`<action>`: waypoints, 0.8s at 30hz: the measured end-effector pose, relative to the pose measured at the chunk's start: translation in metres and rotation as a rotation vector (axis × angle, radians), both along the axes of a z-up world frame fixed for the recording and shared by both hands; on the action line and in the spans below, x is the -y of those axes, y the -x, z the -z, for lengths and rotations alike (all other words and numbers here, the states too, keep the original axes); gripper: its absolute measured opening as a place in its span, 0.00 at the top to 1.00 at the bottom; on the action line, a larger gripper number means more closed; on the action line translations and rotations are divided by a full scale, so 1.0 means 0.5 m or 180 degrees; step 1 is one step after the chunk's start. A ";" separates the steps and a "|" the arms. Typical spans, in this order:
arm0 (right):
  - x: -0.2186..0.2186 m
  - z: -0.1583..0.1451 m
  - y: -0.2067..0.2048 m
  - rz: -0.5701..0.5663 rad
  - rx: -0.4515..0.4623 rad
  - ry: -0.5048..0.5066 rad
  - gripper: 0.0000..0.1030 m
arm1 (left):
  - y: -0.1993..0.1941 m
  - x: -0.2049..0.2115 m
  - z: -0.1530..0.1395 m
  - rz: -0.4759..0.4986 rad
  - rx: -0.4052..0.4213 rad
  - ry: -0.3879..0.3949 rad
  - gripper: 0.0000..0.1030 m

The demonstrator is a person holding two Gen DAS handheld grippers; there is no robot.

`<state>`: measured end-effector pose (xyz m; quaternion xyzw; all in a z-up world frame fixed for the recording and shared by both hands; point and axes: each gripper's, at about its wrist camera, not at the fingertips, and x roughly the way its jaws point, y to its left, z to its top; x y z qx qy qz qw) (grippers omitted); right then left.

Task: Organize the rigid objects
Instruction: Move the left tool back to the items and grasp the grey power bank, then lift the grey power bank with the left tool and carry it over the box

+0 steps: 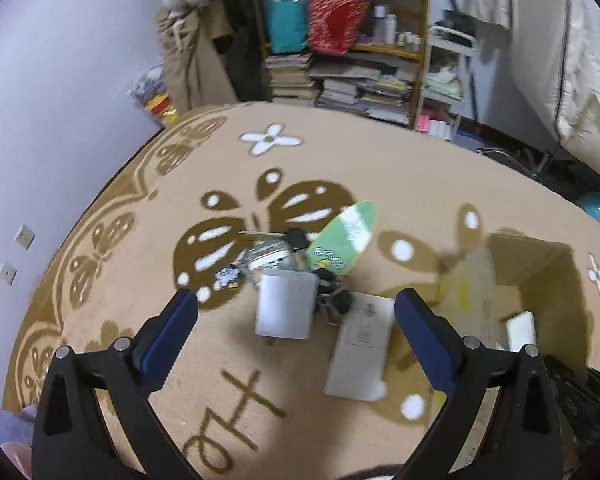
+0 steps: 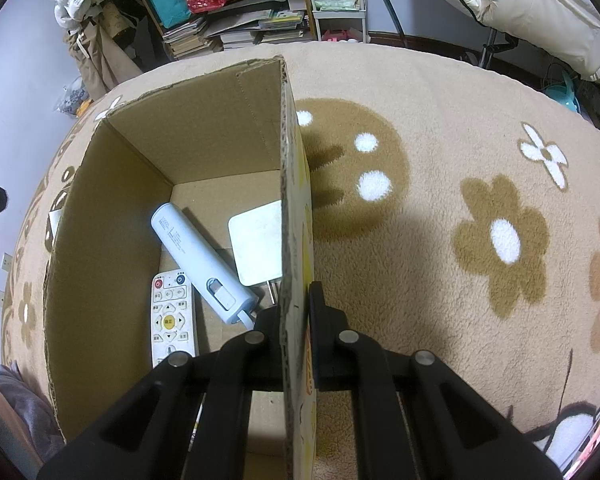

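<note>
We hold the cardboard box (image 2: 204, 128) steady on a butterfly-patterned rug (image 1: 340, 152), our right gripper (image 2: 296, 308) pinched onto its near side wall, one finger inside and one out, while our left gripper (image 1: 296, 300) hovers with its jaws spread wide and empty above the clutter not yet sorted. The risks, as we judge them: the wall is thin corrugated board gripped only at its rim, so a tug could fold it or tip the box and spill what lies inside; and the loose pile is packed tight, so a careless close on the white adapter (image 1: 286, 306) could drag a neighbour along or let its smooth faces slip from the pads. Just beside the adapter lie a flat white rectangular device (image 1: 360, 352), a green oval board (image 1: 346, 236), a key with a black head (image 1: 290, 237), a small round tin (image 1: 268, 254) and some small dark parts too blurred to name. The box stands well to the right of that heap. Inside it, on the floor, we see a white remote control (image 2: 172, 316), a pale blue cylindrical power bank (image 2: 200, 260) lying slantwise across it, and a white square block (image 2: 258, 240) against the gripped wall
</note>
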<state>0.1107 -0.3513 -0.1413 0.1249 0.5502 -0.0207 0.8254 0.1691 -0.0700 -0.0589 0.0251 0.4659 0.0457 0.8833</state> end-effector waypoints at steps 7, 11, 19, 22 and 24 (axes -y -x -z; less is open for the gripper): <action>-0.001 0.000 0.000 0.0001 0.0001 0.0000 0.92 | -0.044 -0.040 0.075 -0.0090 -0.0193 0.0077 0.05; 0.000 0.001 -0.001 -0.0002 -0.0002 0.0002 0.92 | -0.061 -0.043 0.112 -0.0128 -0.0268 -0.0016 0.05; -0.001 0.002 -0.002 -0.0001 -0.0002 0.0002 0.92 | -0.092 -0.039 0.182 -0.0206 -0.0329 -0.0162 0.09; -0.001 0.002 -0.002 -0.0001 -0.0002 0.0003 0.92 | -0.095 -0.040 0.195 -0.0318 -0.0304 -0.0276 0.13; -0.002 0.002 -0.003 -0.0001 -0.0002 0.0002 0.92 | -0.095 -0.040 0.197 -0.0342 -0.0275 -0.0266 0.14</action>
